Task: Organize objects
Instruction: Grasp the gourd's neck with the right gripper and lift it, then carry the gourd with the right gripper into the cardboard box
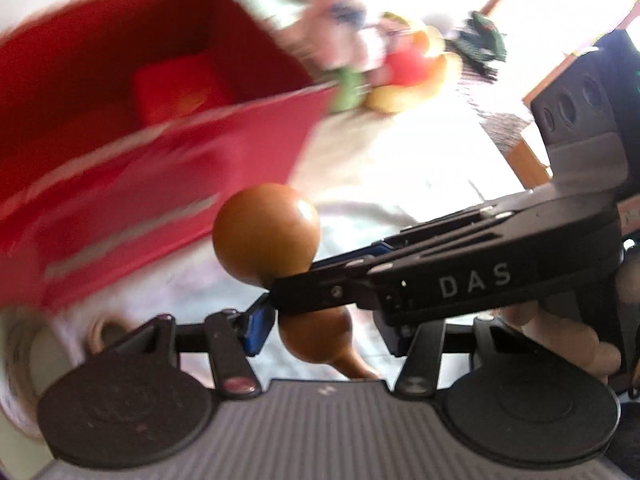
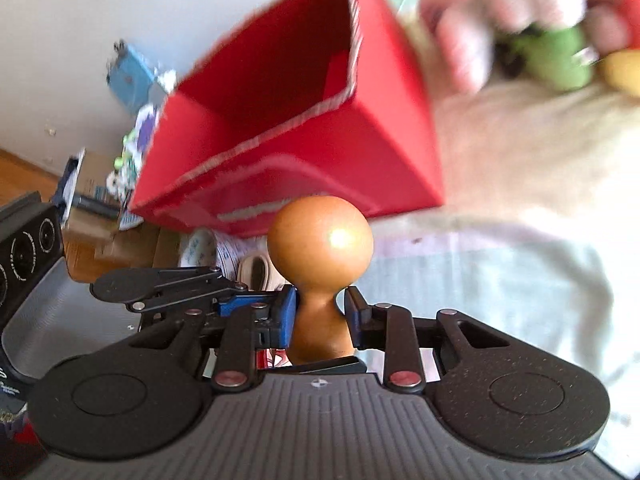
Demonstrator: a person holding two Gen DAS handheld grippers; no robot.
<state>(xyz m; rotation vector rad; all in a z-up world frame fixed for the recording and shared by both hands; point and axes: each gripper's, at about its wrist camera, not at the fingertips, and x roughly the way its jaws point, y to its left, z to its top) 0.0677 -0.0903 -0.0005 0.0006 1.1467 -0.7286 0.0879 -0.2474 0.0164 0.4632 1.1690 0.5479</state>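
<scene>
A glossy brown gourd (image 2: 320, 240) is off the surface, and my right gripper (image 2: 320, 316) is shut on its narrow waist, the blue pad (image 2: 286, 316) on one side. In the left wrist view the right gripper (image 1: 280, 292) reaches in from the right across the gourd (image 1: 266, 232). My left gripper (image 1: 326, 330) straddles the gourd's small stem end. Its blue pad (image 1: 256, 328) stands a little off the gourd, and its other finger is hidden behind the right gripper. A red open-topped box (image 1: 140, 120) stands just beyond the gourd, blurred, and also fills the upper middle of the right wrist view (image 2: 300, 120).
A heap of soft toys (image 1: 400, 64) lies past the box on pale bedding (image 2: 500, 280). A roll of tape (image 2: 208, 248) sits below the box. Boxes and clutter (image 2: 132, 92) line the wall at left over wooden floor. A hand (image 1: 580, 344) holds the right gripper.
</scene>
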